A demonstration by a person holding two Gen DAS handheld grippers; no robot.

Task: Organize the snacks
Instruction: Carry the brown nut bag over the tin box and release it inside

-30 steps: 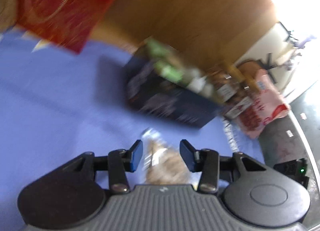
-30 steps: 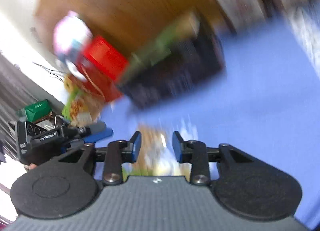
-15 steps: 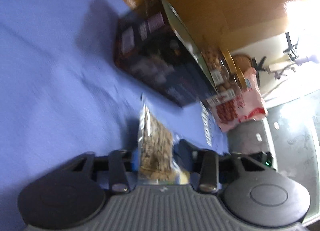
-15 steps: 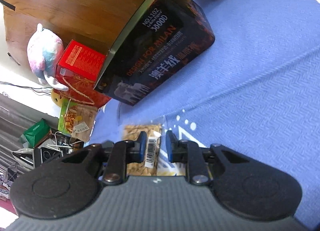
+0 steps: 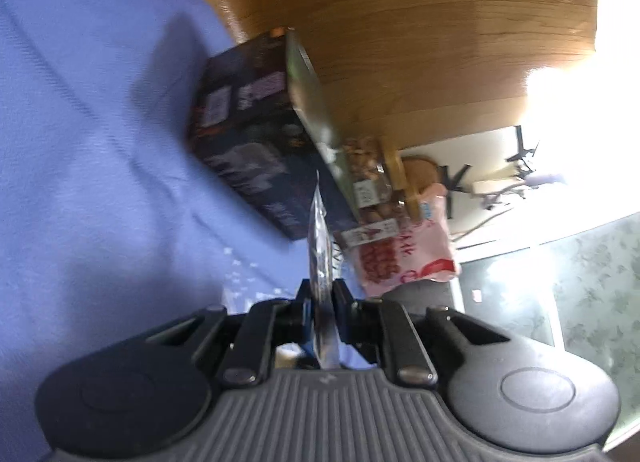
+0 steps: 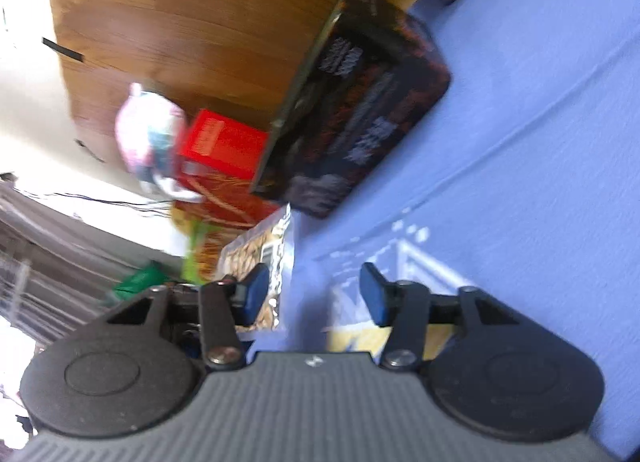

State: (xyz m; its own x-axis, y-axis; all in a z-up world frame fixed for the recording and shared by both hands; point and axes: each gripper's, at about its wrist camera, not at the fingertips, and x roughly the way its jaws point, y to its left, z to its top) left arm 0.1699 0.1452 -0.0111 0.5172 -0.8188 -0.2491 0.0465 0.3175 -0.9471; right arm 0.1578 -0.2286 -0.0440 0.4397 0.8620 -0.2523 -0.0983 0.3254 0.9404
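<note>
Left tool (image 5: pixel 323 302) now pinches the clear, flat snack packet (image 5: pixel 319 246) released by the opening, empty right tool (image 6: pixel 314 294); dark box (image 5: pixel 256 142) at 11 o'clock likely receives it.

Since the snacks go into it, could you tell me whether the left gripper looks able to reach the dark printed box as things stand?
Probably yes: the left gripper, shut on the clear snack packet, points at the dark printed box, with only bare blue cloth between.
</note>
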